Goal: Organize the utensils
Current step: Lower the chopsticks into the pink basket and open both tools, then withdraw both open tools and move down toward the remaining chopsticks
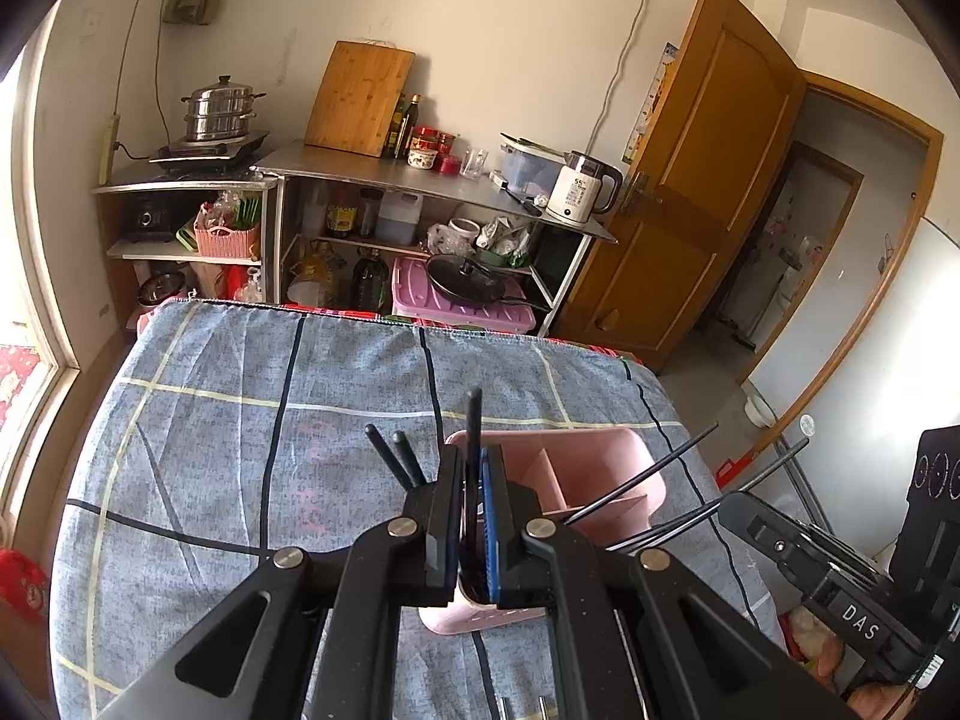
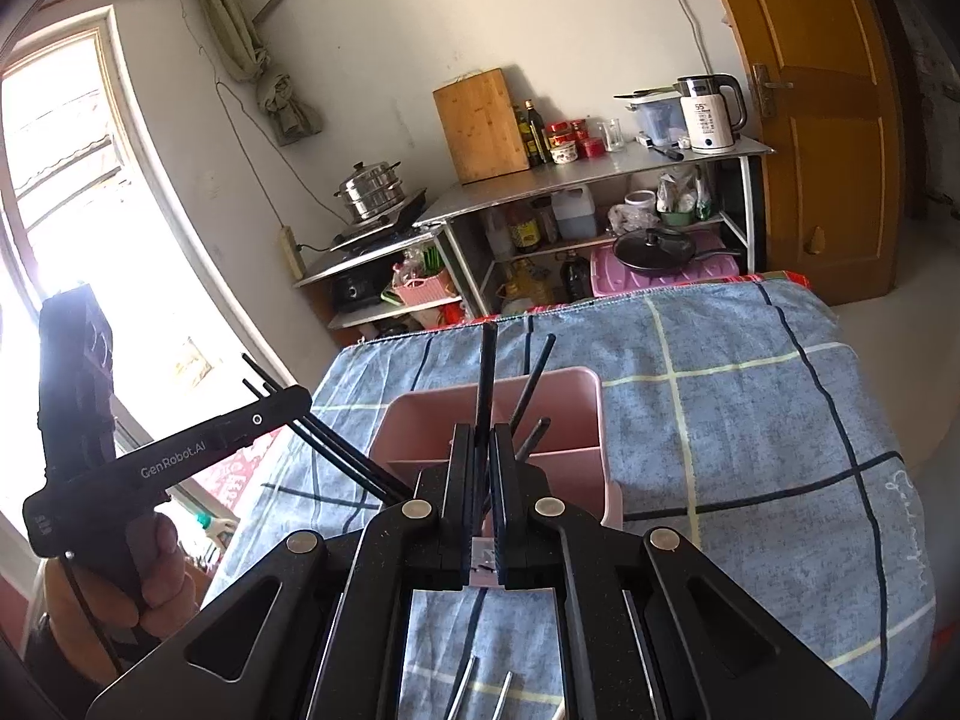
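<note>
A pink utensil holder (image 1: 600, 462) with divided compartments stands on the blue checked tablecloth (image 1: 240, 420). My left gripper (image 1: 474, 462) hovers just above the holder's near-left corner, shut on black chopsticks (image 1: 474, 420) that stick up past its fingertips. My right gripper (image 2: 477, 450) is over the holder (image 2: 420, 414) too, shut on black chopsticks (image 2: 486, 372). From the side, the right gripper (image 1: 729, 504) has its chopsticks (image 1: 648, 474) slanting down toward the holder's right compartment. The left gripper (image 2: 294, 402) carries several chopsticks (image 2: 336, 456) angled toward the holder's left side.
Two silvery utensil handles (image 2: 480, 690) lie on the cloth below the grippers. Beyond the table's far edge stands a metal shelf (image 1: 420, 180) with a kettle (image 1: 582, 192), a cutting board and bottles. A window is at the left and a wooden door (image 1: 690, 210) at the right.
</note>
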Tool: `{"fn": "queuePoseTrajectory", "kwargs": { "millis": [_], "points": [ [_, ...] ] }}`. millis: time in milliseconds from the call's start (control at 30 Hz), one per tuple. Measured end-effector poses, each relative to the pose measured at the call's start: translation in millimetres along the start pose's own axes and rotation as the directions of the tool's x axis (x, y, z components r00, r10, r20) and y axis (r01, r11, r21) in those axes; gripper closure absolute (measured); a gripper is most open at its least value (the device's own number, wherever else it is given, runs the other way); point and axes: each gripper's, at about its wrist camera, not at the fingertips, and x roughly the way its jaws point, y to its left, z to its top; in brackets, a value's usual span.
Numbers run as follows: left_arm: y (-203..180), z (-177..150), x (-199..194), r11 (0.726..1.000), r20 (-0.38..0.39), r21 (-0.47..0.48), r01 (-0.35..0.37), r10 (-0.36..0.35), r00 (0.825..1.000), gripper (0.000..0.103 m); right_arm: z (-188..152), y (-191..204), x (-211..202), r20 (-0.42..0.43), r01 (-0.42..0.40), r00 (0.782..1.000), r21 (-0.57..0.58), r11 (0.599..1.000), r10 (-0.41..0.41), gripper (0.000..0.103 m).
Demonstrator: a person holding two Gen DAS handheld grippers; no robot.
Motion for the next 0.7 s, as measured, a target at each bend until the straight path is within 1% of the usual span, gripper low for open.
{"fn": "queuePoseTrajectory", "kwargs": {
  "millis": [67, 100, 133, 200, 467, 600, 700],
  "points": [
    [-1.0, 1.0, -4.1, 1.000, 0.013, 0.001, -0.004, 0.004, 1.000, 0.091, -1.1, 0.0, -1.9, -0.003, 0.000, 1.000, -0.003, 1.000, 0.000, 0.097],
    [-1.3, 1.4, -7.0, 1.000, 0.018, 0.000, -0.001, 0.001, 1.000, 0.085, -1.8, -0.3, -4.0, 0.001, 0.000, 1.000, -0.005, 1.000, 0.000, 0.097],
    [-1.2, 1.0, -10.9, 1.000, 0.028, -0.001, 0.003, -0.003, 1.000, 0.082, -2.0, 0.2, -7.6, 0.009, 0.002, 1.000, -0.010, 1.000, -0.002, 0.096],
    [-1.7, 0.4, -19.5, 1.000, 0.049, -0.003, 0.000, 0.000, 0.999, 0.080, -1.5, 0.8, -12.9, 0.019, 0.008, 1.000, -0.014, 1.000, -0.008, 0.090],
    [-8.9, -11.8, -56.4, 1.000, 0.102, 0.025, -0.015, 0.013, 0.995, 0.079, -5.6, -0.9, -46.1, 0.069, 0.007, 0.998, -0.019, 1.000, -0.006, 0.089],
    [-16.5, -27.8, -77.6, 0.999, 0.132, 0.046, -0.012, 0.005, 0.991, 0.079, -13.8, -4.9, -64.9, 0.088, 0.008, 0.996, -0.019, 1.000, -0.007, 0.089],
    [-23.7, -46.0, -91.7, 0.998, 0.141, 0.065, 0.001, -0.010, 0.990, 0.079, -25.0, -7.6, -77.3, 0.096, 0.012, 0.995, -0.017, 1.000, -0.010, 0.089]
  ]
}}
